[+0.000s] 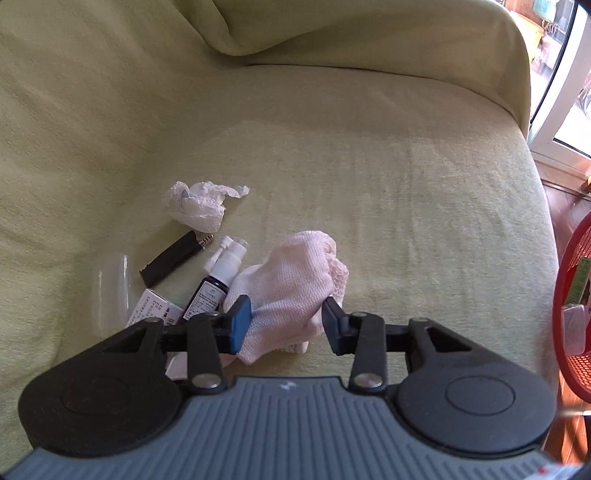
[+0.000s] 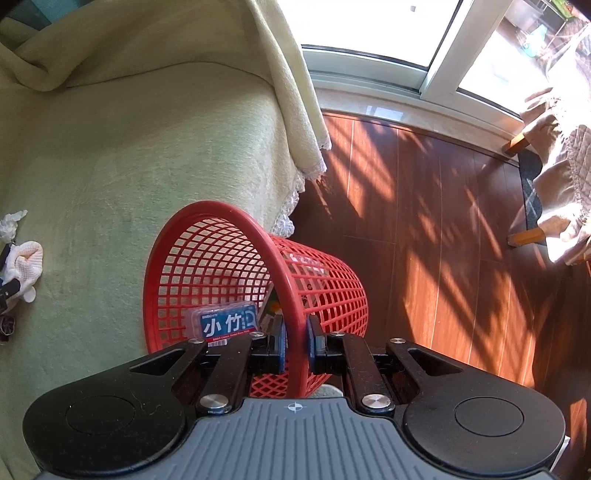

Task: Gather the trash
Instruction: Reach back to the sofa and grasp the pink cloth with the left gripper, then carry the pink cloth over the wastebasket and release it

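Note:
A crumpled pink-white cloth [image 1: 291, 291] lies on the green sofa cover, and my left gripper [image 1: 286, 325] stands open with a finger on each side of it, pads at its edges. Beside it to the left are a dark spray bottle [image 1: 218, 284], a black flat case [image 1: 173, 258], a white printed box [image 1: 151, 308], a clear plastic cup [image 1: 112, 291] and a wad of white tissue [image 1: 199, 203]. My right gripper [image 2: 295, 345] is shut on the rim of a tilted red mesh basket [image 2: 221, 258], which holds a blue-labelled packet [image 2: 225, 323].
The sofa seat [image 1: 406, 206] stretches wide to the right of the litter, with the backrest [image 1: 332, 33] behind. The red basket [image 1: 576, 295] shows at the sofa's right edge. Beyond lie a wooden floor [image 2: 424, 221], a window frame [image 2: 369, 70] and a covered chair [image 2: 561, 184].

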Action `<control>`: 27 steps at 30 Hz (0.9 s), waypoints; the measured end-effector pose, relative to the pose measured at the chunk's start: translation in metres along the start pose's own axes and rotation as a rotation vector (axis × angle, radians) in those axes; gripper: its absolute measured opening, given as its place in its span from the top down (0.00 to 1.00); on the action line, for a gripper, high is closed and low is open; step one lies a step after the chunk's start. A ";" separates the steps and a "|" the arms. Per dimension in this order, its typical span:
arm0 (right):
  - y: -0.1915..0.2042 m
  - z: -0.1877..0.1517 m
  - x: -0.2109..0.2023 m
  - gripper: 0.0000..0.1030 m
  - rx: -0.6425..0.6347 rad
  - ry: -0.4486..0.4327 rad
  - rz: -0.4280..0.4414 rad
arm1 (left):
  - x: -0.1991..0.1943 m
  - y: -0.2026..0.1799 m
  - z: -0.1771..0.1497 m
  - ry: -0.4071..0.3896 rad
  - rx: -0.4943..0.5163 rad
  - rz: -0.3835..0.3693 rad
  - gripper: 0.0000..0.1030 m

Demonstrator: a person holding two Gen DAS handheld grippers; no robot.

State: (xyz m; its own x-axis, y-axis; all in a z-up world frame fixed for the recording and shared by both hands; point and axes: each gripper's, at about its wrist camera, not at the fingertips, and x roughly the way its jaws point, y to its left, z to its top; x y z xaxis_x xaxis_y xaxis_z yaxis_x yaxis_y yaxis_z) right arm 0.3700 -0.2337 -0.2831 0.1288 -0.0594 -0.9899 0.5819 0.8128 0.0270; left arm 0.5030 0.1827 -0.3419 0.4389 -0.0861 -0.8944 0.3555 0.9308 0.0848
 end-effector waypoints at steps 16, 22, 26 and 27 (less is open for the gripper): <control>-0.004 -0.009 0.000 0.92 -0.011 0.004 0.025 | -0.067 -0.023 -0.044 0.035 -0.278 -0.162 0.90; -0.005 -0.014 -0.001 0.92 -0.026 0.004 0.043 | -0.087 -0.058 -0.066 0.087 -0.352 -0.248 0.91; -0.007 -0.017 -0.002 0.92 -0.034 0.005 0.057 | -0.094 -0.077 -0.072 0.092 -0.364 -0.269 0.91; -0.007 -0.018 -0.003 0.92 -0.037 0.004 0.059 | -0.095 -0.080 -0.073 0.092 -0.367 -0.273 0.91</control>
State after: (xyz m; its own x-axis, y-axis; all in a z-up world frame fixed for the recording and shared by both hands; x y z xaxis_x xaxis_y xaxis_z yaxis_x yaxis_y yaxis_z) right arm 0.3515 -0.2291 -0.2832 0.1588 -0.0080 -0.9873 0.5431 0.8358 0.0806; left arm 0.3727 0.1427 -0.2954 0.2890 -0.3292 -0.8990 0.1247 0.9440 -0.3056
